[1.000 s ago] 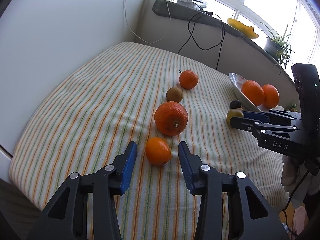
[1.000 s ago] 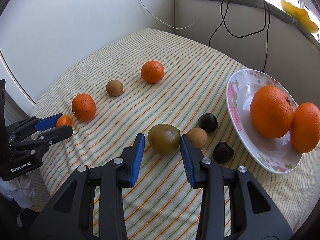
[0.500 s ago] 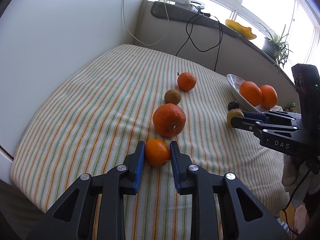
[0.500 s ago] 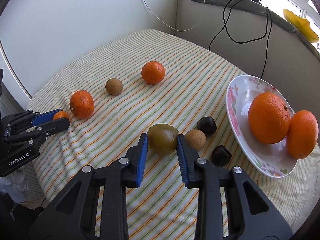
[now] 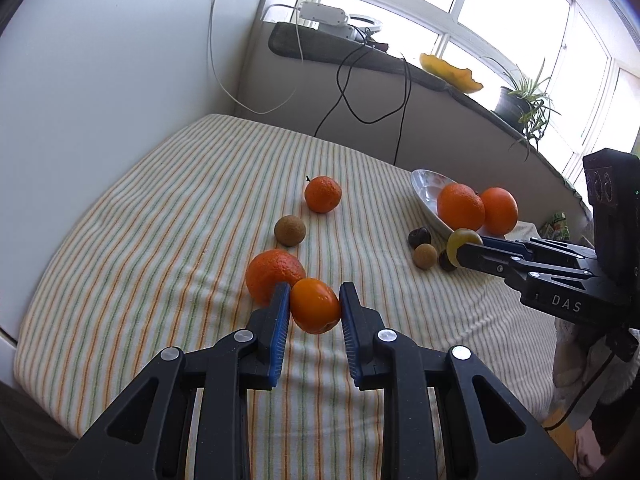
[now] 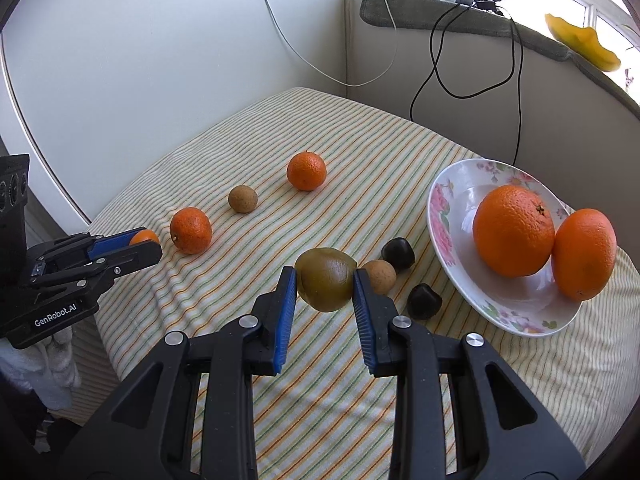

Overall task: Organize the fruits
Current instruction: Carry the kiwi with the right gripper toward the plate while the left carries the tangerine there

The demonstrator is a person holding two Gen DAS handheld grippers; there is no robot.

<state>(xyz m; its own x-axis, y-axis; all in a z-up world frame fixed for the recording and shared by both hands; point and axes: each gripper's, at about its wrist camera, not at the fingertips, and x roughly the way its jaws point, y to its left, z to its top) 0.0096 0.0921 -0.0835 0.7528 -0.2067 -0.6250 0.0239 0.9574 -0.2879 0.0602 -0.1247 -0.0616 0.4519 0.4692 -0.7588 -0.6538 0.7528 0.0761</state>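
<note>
A second ago both grippers stood open around fruit resting on the striped cloth (image 5: 168, 216); both sets of jaws have since closed. The left gripper (image 5: 315, 306) is now clenched on the small tangerine (image 5: 315, 306), pads pressing both sides, and the fruit sits clear of the cloth, in front of the larger mandarin (image 5: 268, 274). The right gripper (image 6: 325, 282) grasps the green-brown fruit (image 6: 326, 279), likewise raised above the cloth. Its exact kind is hard to make out.

The floral plate (image 6: 444, 216) holds two oranges (image 6: 514, 230) at the table's right side. Two dark fruits (image 6: 398, 253) and a tan round fruit (image 6: 382, 276) lie just beside the plate; the right pad partly hides the tan one. From the right wrist view only a sliver of the tangerine shows between the left pads.
</note>
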